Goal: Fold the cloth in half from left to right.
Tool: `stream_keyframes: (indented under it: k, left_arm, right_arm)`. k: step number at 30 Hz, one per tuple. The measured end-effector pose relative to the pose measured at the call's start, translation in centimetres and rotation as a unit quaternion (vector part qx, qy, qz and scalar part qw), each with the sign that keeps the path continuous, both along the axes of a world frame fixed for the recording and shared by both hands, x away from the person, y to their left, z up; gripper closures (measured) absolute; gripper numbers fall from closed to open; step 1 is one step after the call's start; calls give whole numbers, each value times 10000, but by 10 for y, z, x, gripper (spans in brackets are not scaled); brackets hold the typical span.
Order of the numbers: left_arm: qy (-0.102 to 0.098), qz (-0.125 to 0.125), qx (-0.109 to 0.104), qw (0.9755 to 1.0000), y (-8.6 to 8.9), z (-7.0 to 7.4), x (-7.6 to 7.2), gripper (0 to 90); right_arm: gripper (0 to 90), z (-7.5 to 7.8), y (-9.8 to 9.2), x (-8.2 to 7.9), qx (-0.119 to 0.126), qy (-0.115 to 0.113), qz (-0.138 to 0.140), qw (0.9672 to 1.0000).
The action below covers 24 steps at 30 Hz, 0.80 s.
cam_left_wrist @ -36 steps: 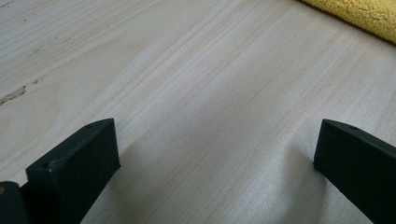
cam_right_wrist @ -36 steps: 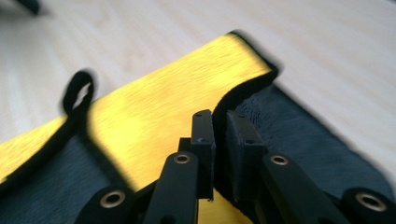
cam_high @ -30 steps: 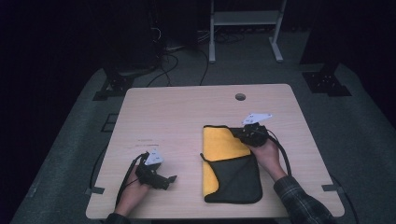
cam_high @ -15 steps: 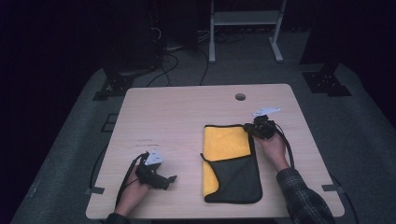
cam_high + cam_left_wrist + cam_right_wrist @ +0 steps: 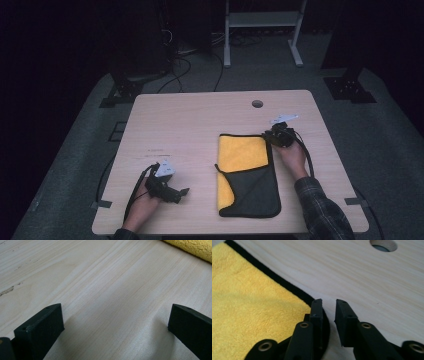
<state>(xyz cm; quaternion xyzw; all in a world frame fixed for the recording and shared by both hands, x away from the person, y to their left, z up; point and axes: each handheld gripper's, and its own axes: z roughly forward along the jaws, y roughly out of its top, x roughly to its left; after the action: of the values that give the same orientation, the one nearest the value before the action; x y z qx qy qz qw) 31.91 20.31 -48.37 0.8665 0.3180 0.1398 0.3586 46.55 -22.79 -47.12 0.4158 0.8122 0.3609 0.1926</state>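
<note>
A yellow cloth with black trim lies flat right of the table's middle, and its near right part is folded over to show the black back. My right gripper rests at the cloth's far right corner. In the right gripper view its jaws have just been opening; a narrow gap shows bare wood between them, and the cloth's black edge runs beneath the left jaw. My left gripper lies on the near left of the table, open wide on bare wood, the cloth farther off.
The wooden table has a round cable hole at its far edge, just beyond the right gripper. Cables trail from both grippers toward the near edge. A white frame and dark stands occupy the floor behind the table.
The right gripper has moved right along the cloth's far edge to the corner and sunk to the table; its jaws stand slightly apart now. The left gripper has kept still.
</note>
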Motion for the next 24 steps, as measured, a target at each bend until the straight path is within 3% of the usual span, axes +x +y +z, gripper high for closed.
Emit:
stream_keyframes:
  k: [4,9,14,18,24]
  left_arm:
    - [0,1,0,10000,0,0,0,0]
    - [-1,17,0,10000,0,0,0,0]
    - [-1,33,7,10000,0,0,-1,0]
    - [0,58,9,10000,1,0,-1,0]
    - [4,66,6,10000,1,0,-1,0]
  right_arm:
    - [725,7,-7,-2,103,-107,-154,9998]
    - [696,18,-9,-10,210,-64,-4,9998]
    - [674,31,-4,-25,466,-31,271,9985]
    - [658,39,5,-39,452,-61,506,9977]
    - [649,46,19,-63,592,-28,940,9938]
